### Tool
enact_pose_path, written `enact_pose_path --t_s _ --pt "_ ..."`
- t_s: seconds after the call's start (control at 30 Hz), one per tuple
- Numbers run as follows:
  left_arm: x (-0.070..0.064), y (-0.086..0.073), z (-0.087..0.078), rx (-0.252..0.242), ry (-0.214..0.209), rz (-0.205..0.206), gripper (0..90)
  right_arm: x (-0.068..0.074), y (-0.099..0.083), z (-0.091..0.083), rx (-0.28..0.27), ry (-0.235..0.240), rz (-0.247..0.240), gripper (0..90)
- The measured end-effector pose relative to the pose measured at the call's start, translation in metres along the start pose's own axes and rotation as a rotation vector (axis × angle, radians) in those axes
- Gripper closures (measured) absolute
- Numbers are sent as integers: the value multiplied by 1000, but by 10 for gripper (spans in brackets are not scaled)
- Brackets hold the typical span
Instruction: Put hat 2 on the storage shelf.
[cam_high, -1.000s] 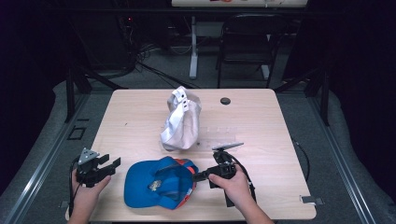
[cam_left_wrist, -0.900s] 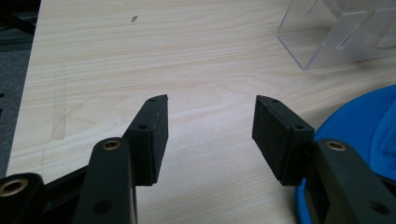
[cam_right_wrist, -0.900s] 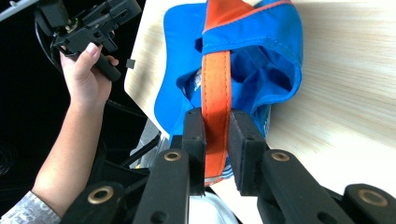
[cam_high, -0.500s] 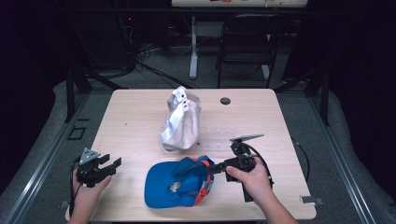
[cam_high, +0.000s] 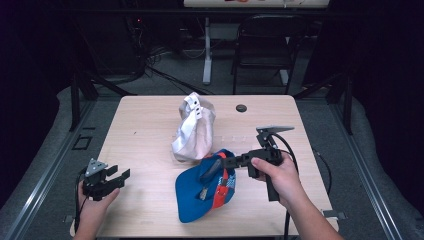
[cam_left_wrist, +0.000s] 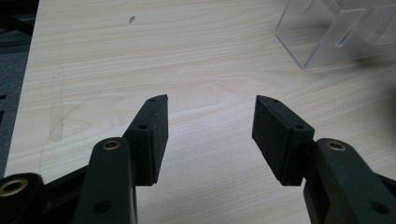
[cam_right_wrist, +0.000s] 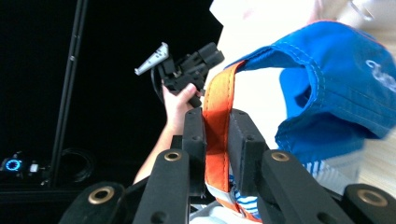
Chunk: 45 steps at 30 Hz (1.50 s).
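Note:
A blue cap (cam_high: 200, 192) with an orange inner band lies upside down at the front middle of the table, one edge lifted. My right gripper (cam_high: 220, 161) is shut on that orange band (cam_right_wrist: 218, 119), and the blue cap (cam_right_wrist: 336, 88) hangs to the right of its jaws. A beige cap (cam_high: 192, 131) with a white strap sits just behind the blue one. My left gripper (cam_high: 120, 175) is held open at the front left corner, apart from both caps. In the left gripper view the left gripper (cam_left_wrist: 209, 122) has bare wood between its pads.
The light wooden table (cam_high: 140, 125) has a small black disc (cam_high: 241, 108) near its back edge. A clear plastic stand (cam_left_wrist: 336, 30) sits ahead of the left gripper. Dark floor, cables and a chair (cam_high: 260, 50) lie beyond the table.
My right gripper has dragged the blue cap to the right and slightly back, and lifted its edge nearer the beige cap. The left gripper has stayed in place.

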<state>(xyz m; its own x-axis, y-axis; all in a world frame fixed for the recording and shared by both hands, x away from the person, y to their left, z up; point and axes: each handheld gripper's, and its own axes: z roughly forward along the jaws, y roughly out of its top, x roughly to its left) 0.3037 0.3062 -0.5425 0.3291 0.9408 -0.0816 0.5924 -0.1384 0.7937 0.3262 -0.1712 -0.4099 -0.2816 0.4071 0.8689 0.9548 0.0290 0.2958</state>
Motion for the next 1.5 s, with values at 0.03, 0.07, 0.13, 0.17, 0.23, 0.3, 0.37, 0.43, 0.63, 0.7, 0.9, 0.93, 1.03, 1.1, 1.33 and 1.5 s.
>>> enact_pose_path --t_s 0.03,0.07,0.13,0.17,0.23,0.3,0.37,0.43,0.63,0.7,0.9,0.93,1.03,1.1,1.33,1.5 --pt "0 0 0 0 0 0 463 3 2 -2 -3 7 -1 781" --pt "0 0 -1 1 2 1 463 6 4 -4 -5 3 -2 781" --pt "0 0 -1 3 2 3 463 11 7 -9 -19 5 -1 782" --pt "0 0 -1 3 1 2 463 14 8 -13 -23 0 2 782" --pt "0 0 -1 2 0 4 463 19 11 -20 -36 -19 -1 781" --pt "0 0 -1 3 1 5 463 22 12 -26 -41 -31 -3 781" --pt "0 0 -1 1 3 3 463 25 13 -34 -60 -43 -7 782" --pt "0 0 -2 13 4 4 461 30 15 -49 -91 -66 -12 782" --pt "0 0 0 3 4 5 458 33 20 -73 -145 -97 -3 782" --pt "0 0 0 7 4 4 458 33 26 -86 -176 -97 13 782" --pt "0 -1 1 4 7 3 458 40 44 -108 -246 -85 47 782" --pt "0 -1 1 4 7 3 458 42 46 -109 -252 -90 46 782" --pt "0 -1 1 7 6 3 458 45 53 -113 -265 -105 45 782" --pt "1 0 0 9 5 3 458 47 62 -117 -285 -134 52 782" --pt "1 -1 1 7 3 3 458 47 81 -120 -322 -176 77 782" --pt "1 -1 2 8 3 3 458 47 90 -119 -333 -182 83 782"
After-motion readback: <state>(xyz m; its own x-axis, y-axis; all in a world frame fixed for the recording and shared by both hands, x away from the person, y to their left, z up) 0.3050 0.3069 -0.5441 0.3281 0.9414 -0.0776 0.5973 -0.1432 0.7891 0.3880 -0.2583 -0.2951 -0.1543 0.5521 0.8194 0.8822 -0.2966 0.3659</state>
